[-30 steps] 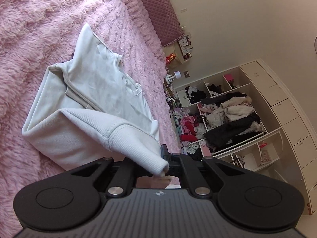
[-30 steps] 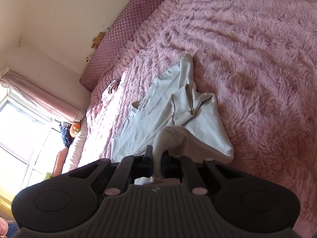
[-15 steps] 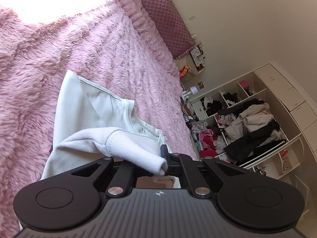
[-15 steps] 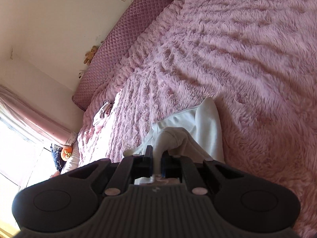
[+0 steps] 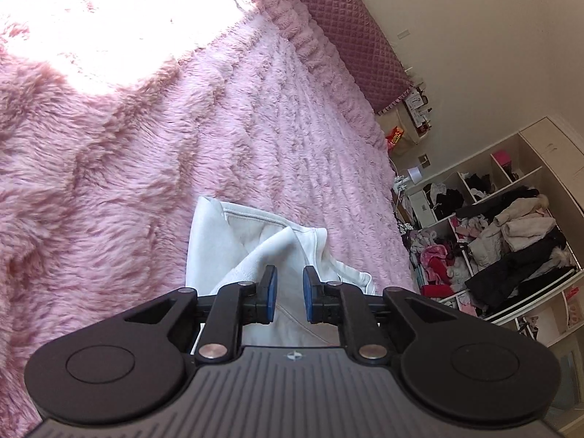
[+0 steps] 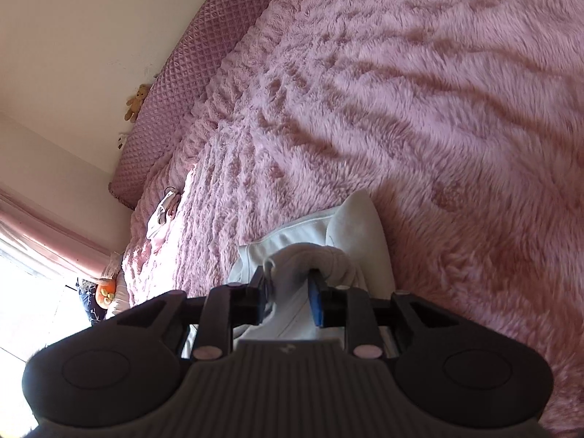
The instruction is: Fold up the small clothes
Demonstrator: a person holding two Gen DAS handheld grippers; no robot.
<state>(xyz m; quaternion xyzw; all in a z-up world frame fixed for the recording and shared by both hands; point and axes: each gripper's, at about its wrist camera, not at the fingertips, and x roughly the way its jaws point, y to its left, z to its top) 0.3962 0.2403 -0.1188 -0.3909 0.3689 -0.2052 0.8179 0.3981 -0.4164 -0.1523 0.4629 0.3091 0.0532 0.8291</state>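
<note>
Both grippers, left (image 5: pixel 288 294) and right (image 6: pixel 290 297), just opened, releasing 1 white garment (image 5: pixel 233 241) onto 1 pink blanket (image 5: pixel 146 146).

Black left gripper (image 5: pixel 289 294), right gripper (image 6: pixel 289 297): ribbed housing, round side discs, silver screws, blue-padded fingers (image 5: pixel 271 294).

Sunlit pink shag bedspread (image 5: pixel 226 116), quilted mauve headboard (image 6: pixel 189 84), cream walls, open wardrobe (image 5: pixel 511 241) w/ heaped clothes.

The garment (image 5: pixel 233 241) lies on the bed (image 5: pixel 109 146) near both cameras; the headboard cushion (image 5: pixel 346 33) runs along the far edge, with shelves (image 5: pixel 511 241) to its right.
</note>
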